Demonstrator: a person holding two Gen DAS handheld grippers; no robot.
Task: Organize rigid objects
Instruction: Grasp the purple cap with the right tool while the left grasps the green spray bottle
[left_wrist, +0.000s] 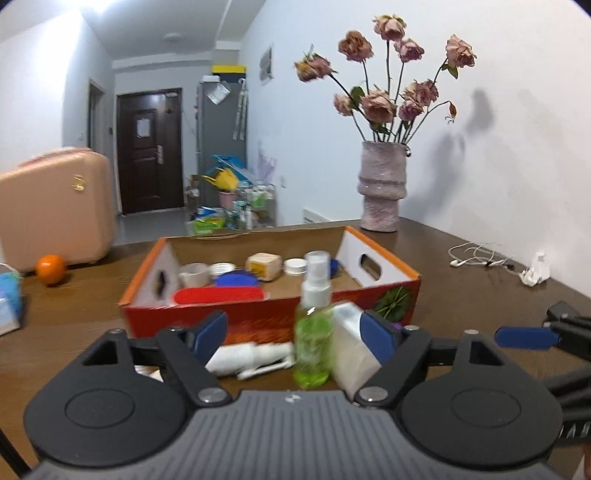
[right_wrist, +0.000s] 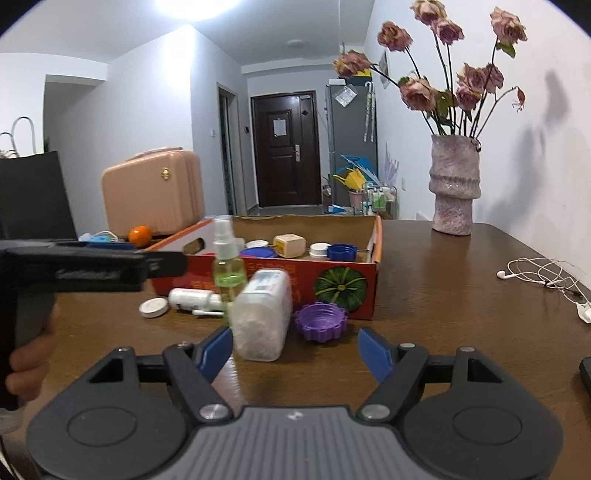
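Note:
An open red cardboard box (left_wrist: 258, 321) (right_wrist: 343, 275) on the brown table holds several caps, lids and small containers. In front of it stand a green spray bottle (left_wrist: 313, 332) (right_wrist: 227, 266), a clear tub of white swabs (left_wrist: 351, 350) (right_wrist: 262, 314), a lying white bottle (left_wrist: 251, 356) (right_wrist: 192, 297), a white lid (right_wrist: 154, 307) and a purple cap (right_wrist: 321, 320). My left gripper (left_wrist: 295, 332) is open, its jaws around the spray bottle and tub. My right gripper (right_wrist: 295, 350) is open and empty, just short of the tub.
A pink vase of dried roses (left_wrist: 382, 188) (right_wrist: 454, 184) stands at the table's far right. White earphones (left_wrist: 480, 258) (right_wrist: 539, 275) lie on the right. An orange (left_wrist: 51, 269) (right_wrist: 140, 235) and a pink suitcase (left_wrist: 55, 206) (right_wrist: 153, 192) are at the far left.

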